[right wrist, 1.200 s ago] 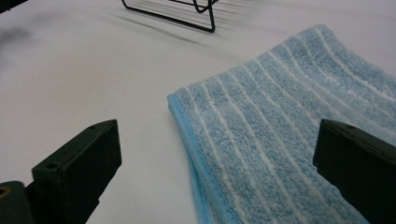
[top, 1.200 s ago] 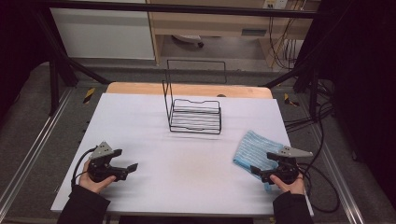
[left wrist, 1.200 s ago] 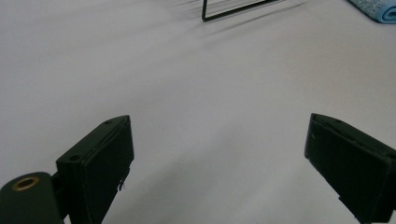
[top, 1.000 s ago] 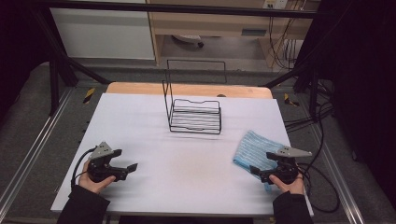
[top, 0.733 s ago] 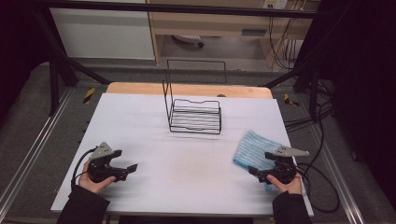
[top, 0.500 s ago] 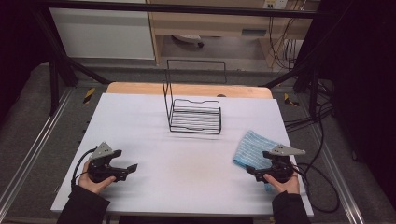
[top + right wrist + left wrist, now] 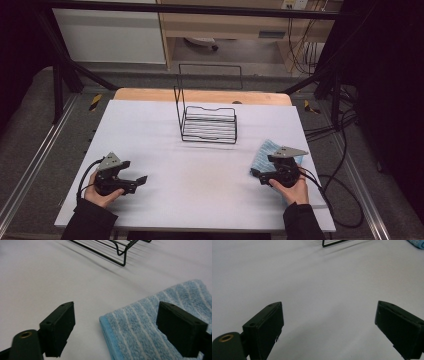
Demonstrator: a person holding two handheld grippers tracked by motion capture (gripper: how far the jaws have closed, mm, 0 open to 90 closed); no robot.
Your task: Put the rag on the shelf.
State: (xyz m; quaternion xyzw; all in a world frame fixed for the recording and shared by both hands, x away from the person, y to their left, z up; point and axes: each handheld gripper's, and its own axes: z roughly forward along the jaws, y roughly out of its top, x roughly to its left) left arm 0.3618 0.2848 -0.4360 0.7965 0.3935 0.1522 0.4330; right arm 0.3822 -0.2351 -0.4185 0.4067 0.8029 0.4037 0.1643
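Right gripper [image 7: 116,327] is lining up on the blue towel [image 7: 160,322], jaws just been closing, towel's corner between the fingers [image 7: 58,325] but unpinched. Next: lower and clamp. Left gripper [image 7: 329,330] gapes over bare table.

On the white table [image 7: 165,135] a black wire rack [image 7: 207,122] stands toward the far middle, its tall back frame upright. Down at the near left, the left gripper [image 7: 137,181] sits low over the bare tabletop, held in a hand, cable looping behind it. Over on the right, the right gripper [image 7: 256,174] hovers at the near edge of a blue striped towel [image 7: 265,152], its jaws just closing somewhat, the fingers not clamped on the cloth. Rack and towel lie well apart.
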